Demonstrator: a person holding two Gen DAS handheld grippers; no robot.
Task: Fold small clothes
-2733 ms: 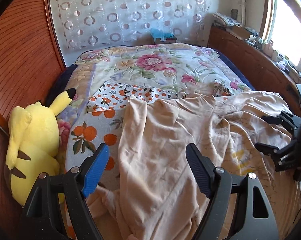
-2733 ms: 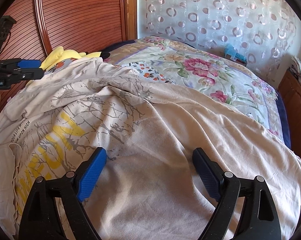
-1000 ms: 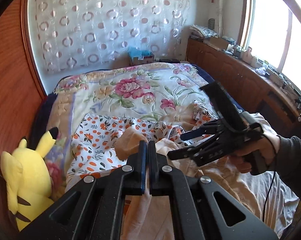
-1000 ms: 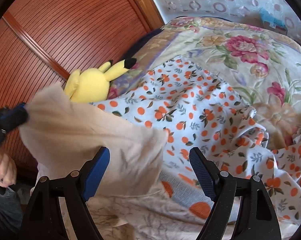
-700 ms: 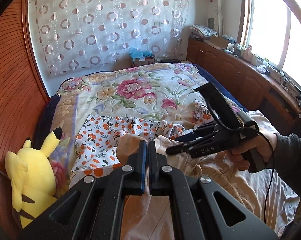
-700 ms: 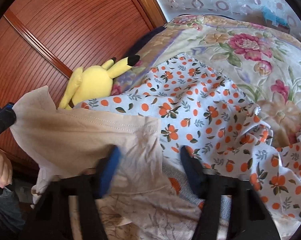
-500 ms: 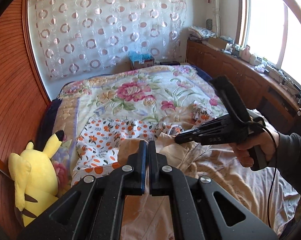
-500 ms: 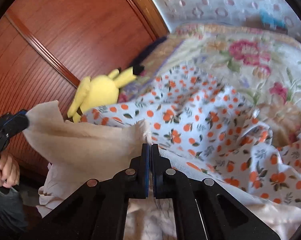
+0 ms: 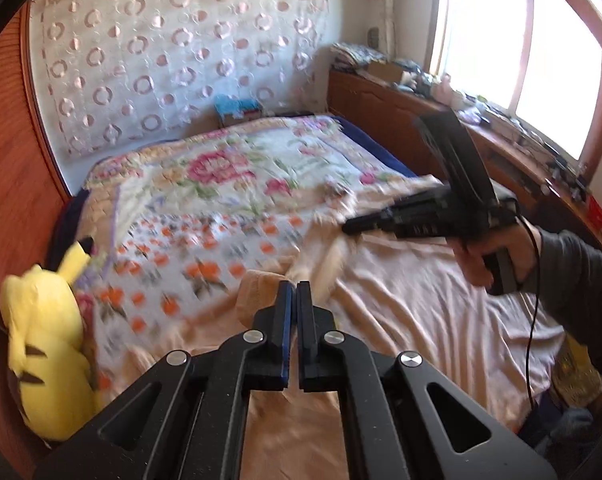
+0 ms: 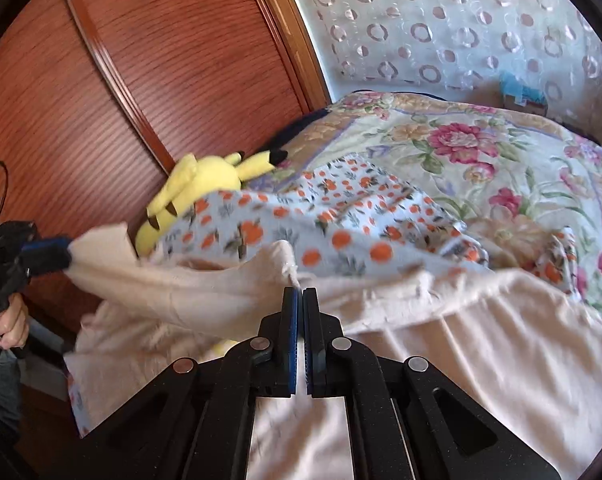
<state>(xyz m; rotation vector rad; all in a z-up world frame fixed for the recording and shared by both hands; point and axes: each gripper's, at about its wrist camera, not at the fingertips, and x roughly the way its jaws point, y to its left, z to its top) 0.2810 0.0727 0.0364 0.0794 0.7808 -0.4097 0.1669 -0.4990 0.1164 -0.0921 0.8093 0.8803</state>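
Observation:
A beige T-shirt [image 9: 413, 308] lies spread over the near part of the bed. My left gripper [image 9: 294, 285] is shut on one edge of the shirt, which bunches just behind its tips. My right gripper [image 10: 300, 291] is shut on another edge of the same shirt [image 10: 481, 344]. In the right wrist view the cloth stretches from my tips to the left gripper [image 10: 57, 254] at the far left. In the left wrist view the right gripper [image 9: 351, 227] is held over the shirt at the right.
An orange-dotted white garment [image 10: 321, 216] lies on the floral bedspread [image 9: 229, 176] behind the shirt. A yellow plush toy [image 9: 41, 344] sits against the wooden wall [image 10: 121, 80] at the left. A wooden cabinet [image 9: 401, 108] with clutter runs under the window at the right.
Both grippers were open over the flat shirt, then the left closed on an edge and lifted it. The right gripper closed on the edge too, and the two have drawn apart.

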